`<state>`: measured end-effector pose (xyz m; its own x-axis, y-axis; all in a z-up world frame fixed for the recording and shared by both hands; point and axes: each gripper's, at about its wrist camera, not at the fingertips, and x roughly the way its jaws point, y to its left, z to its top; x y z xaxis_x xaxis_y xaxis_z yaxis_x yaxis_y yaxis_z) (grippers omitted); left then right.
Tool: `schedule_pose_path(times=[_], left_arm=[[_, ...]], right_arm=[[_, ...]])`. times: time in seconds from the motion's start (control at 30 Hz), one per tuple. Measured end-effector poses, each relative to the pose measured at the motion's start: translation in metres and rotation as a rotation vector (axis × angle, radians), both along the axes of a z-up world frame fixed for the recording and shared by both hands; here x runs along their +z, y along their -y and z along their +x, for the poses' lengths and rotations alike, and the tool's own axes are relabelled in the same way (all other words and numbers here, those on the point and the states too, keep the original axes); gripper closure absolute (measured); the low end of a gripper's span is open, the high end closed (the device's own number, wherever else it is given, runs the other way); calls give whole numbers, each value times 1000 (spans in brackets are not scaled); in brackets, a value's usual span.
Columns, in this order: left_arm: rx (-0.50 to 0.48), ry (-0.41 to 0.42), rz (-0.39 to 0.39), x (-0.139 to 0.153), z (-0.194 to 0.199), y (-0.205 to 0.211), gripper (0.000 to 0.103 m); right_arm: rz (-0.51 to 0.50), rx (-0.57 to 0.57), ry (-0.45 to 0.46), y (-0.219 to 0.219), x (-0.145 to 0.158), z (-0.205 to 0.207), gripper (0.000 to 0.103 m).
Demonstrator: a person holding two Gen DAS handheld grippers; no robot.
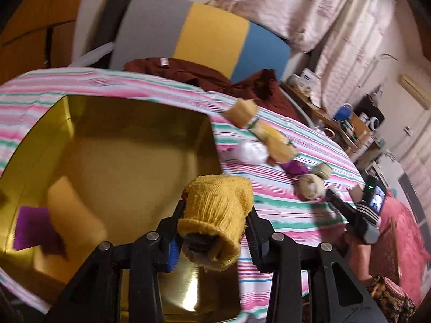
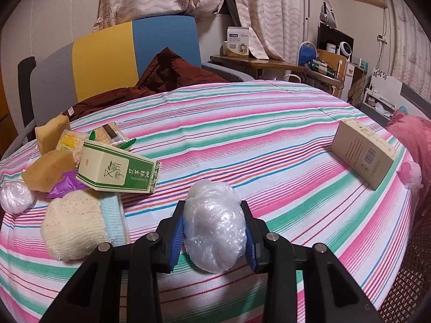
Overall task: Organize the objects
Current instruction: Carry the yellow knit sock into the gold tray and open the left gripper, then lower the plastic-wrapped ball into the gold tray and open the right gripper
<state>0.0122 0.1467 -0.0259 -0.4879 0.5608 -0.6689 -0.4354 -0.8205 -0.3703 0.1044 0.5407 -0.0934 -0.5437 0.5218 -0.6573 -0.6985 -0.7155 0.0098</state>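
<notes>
My left gripper (image 1: 215, 210) is shut on a rolled yellow knitted sock (image 1: 218, 210) and holds it over the right edge of a gold tin box (image 1: 134, 140). A yellow sponge (image 1: 72, 215) and a purple packet (image 1: 29, 226) lie inside the box. My right gripper (image 2: 214, 215) is shut on a clear crumpled plastic bag ball (image 2: 215, 226) just above the striped bed cover (image 2: 256, 140). The right gripper also shows in the left wrist view (image 1: 336, 199).
A pile lies at the left of the bed: a green-and-cream carton (image 2: 118, 172), sponges (image 2: 48, 169), snack packets (image 2: 107, 132), a purple wrapper (image 2: 67, 185), a cream sock roll (image 2: 75, 226), a white bag ball (image 2: 13, 196). A tan box (image 2: 363, 153) lies at right.
</notes>
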Motion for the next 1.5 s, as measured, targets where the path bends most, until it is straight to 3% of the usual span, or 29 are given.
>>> schedule_pose_path(times=[0.63,0.87,1.0,1.2,1.5], left_arm=[[133,20,-72,-26,-32,64,61],[190,19,-116,-38,-40,84,56],[222,25,-90,-38,-37,93,31],[237,-19,-35,-24,-21,102,20],[315,-143,42,10,-6,131,5]], right_arm=[[117,-17,-5,19,16,6,66],[66,43,-131,54,43,26,66],[46,130,-206,88,65,27,66],[-12,294,-275,146,90,17,66],[-98,645,-242,247,99,-16,66]])
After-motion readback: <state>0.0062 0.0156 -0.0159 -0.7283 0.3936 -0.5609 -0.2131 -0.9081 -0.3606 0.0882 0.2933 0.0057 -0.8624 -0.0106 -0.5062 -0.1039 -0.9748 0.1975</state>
